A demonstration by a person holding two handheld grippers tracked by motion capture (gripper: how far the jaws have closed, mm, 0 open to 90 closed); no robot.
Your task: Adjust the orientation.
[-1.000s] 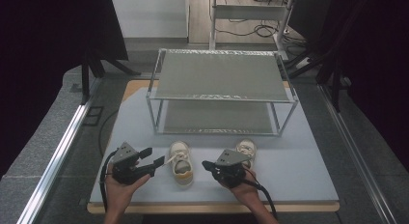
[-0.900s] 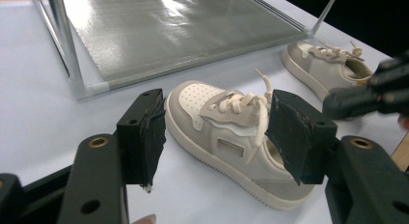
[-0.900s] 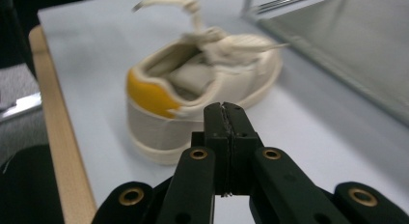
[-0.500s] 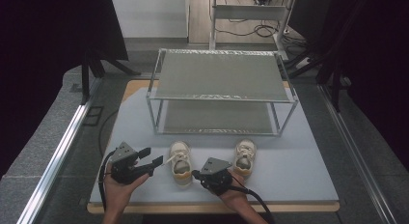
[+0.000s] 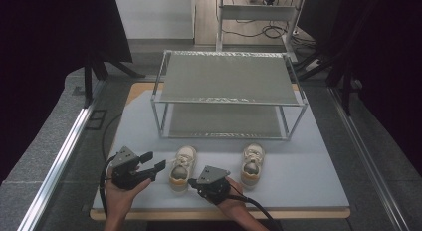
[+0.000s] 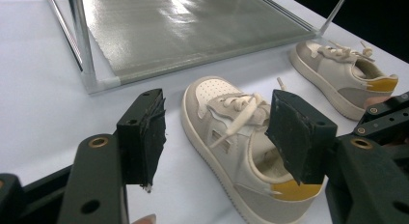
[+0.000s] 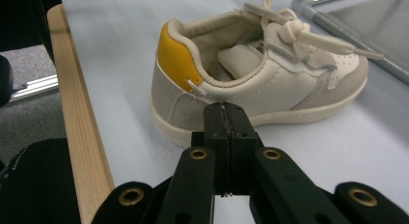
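left tool [image 6: 217, 137] — jaws wide, astride left shoe [image 6: 241, 151], gripping nothing | right tool [image 7: 224, 122] — jaws closed, empty, at shoe's 6 o'clock heel | second shoe [image 5: 252, 164] at 3 o'clock

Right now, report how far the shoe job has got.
Done: nothing; the grey two-tier metal rack is bare. In hand: open left gripper frames the left white-and-beige sneaker; shut right gripper points at its side. Left: both shoes, including the right white-and-beige sneaker.
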